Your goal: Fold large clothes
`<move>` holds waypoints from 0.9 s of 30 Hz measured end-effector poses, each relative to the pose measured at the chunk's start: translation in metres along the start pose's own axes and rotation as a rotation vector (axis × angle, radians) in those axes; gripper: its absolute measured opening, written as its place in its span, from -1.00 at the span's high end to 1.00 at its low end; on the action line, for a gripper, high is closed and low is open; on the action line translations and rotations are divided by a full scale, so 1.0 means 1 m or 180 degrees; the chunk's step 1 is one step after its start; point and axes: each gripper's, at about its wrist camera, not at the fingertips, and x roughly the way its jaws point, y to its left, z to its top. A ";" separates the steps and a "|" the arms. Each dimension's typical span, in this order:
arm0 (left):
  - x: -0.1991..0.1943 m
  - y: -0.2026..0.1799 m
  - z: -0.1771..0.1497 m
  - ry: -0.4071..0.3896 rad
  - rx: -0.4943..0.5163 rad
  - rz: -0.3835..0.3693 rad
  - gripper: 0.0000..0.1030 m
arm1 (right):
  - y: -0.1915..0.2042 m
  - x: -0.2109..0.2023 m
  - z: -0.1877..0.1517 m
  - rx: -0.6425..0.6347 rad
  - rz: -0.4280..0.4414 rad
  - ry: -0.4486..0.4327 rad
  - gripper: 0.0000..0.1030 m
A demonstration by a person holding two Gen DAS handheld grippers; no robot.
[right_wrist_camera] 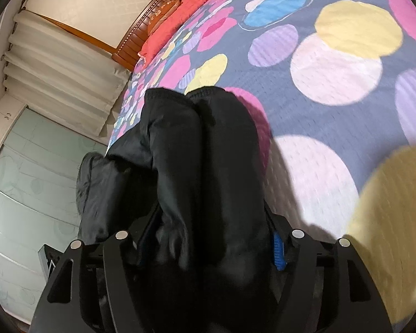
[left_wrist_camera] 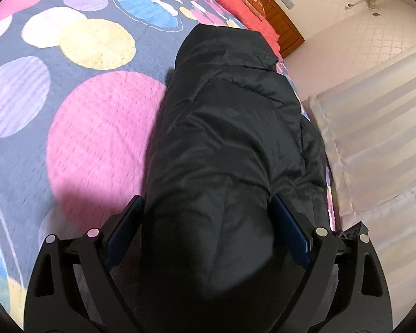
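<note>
A large black puffy jacket (left_wrist_camera: 224,127) lies along the bed's edge, over a quilt with coloured circles (left_wrist_camera: 97,127). My left gripper (left_wrist_camera: 208,208) is shut on a thick bundle of the jacket, its blue-padded fingers (left_wrist_camera: 288,222) pressed against both sides of the fabric. In the right wrist view the same jacket (right_wrist_camera: 208,152) runs forward from between the fingers. My right gripper (right_wrist_camera: 208,227) is shut on a thick fold of it; a blue pad (right_wrist_camera: 278,252) shows at the right side. Part of the jacket (right_wrist_camera: 97,188) hangs off the bed's edge.
Red pillows (left_wrist_camera: 235,2) and a wooden headboard (left_wrist_camera: 277,19) stand at the bed's far end. White curtains (left_wrist_camera: 374,127) and a pale tiled floor (right_wrist_camera: 22,194) lie beyond the bed's edge. The quilt (right_wrist_camera: 332,83) spreads wide on the other side.
</note>
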 end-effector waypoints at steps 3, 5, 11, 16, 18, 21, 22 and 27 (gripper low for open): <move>-0.011 -0.001 -0.013 -0.0026 0.0005 0.0013 -0.77 | -0.002 -0.010 -0.011 0.0018 0.0047 0.0022 -0.28; -0.020 -0.002 -0.022 -0.0047 0.0005 0.0036 -0.77 | -0.005 -0.017 -0.019 0.0048 0.0100 0.0032 -0.28; -0.043 -0.010 -0.047 -0.0150 0.0136 0.0191 -0.77 | -0.008 -0.033 -0.036 0.0105 0.0162 0.0040 -0.28; -0.053 -0.015 -0.066 -0.0185 0.0215 0.0295 -0.77 | -0.010 -0.044 -0.049 0.0119 0.0201 0.0030 -0.28; -0.057 -0.016 -0.073 -0.0191 0.0226 0.0325 -0.77 | -0.012 -0.049 -0.054 0.0122 0.0217 0.0027 -0.28; -0.061 -0.018 -0.078 -0.0219 0.0277 0.0403 -0.77 | -0.015 -0.055 -0.061 0.0172 0.0249 0.0028 -0.28; -0.063 -0.019 -0.079 -0.0238 0.0299 0.0438 -0.77 | -0.017 -0.058 -0.064 0.0185 0.0264 0.0025 -0.28; -0.074 -0.027 -0.091 -0.0376 0.0491 0.0710 -0.77 | -0.014 -0.074 -0.079 0.0093 0.0162 -0.0049 -0.28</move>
